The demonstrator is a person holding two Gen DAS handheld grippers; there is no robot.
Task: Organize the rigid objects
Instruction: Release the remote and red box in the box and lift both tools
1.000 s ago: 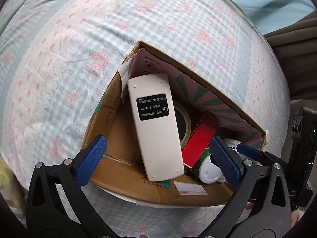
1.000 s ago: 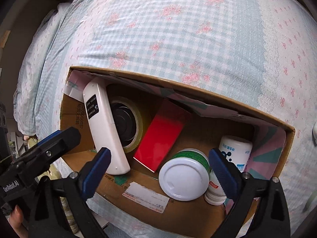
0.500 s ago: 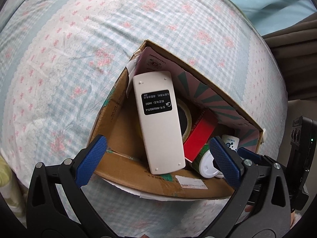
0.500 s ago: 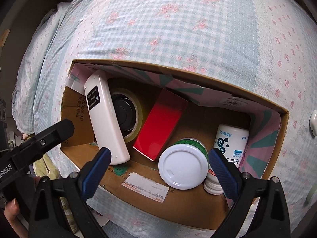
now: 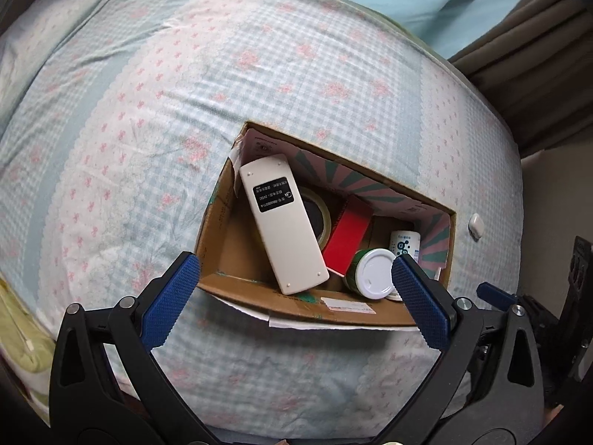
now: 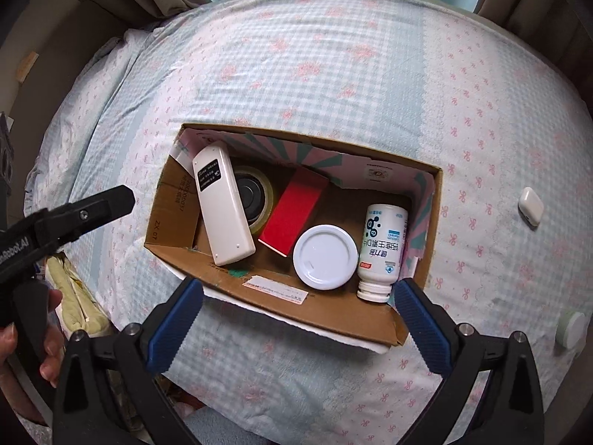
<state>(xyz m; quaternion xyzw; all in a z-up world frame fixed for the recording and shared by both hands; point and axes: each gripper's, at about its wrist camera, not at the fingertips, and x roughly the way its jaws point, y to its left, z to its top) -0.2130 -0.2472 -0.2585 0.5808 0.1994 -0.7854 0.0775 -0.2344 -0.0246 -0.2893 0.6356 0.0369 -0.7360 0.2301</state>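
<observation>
While both grippers hang above the bed with nothing between their blue pads, the left gripper stands wide open and the right gripper has just opened further, to its widest. Below them the open brown cardboard box sits on the blue-and-pink checked bedspread, holding a white remote control leaning over a roll of clear tape, a red rectangular box, a white-lidded jar and a white pill bottle lying on its side.

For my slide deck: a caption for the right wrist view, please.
Open right gripper above a cardboard box holding a remote, tape roll, red box, jar and bottle.
</observation>
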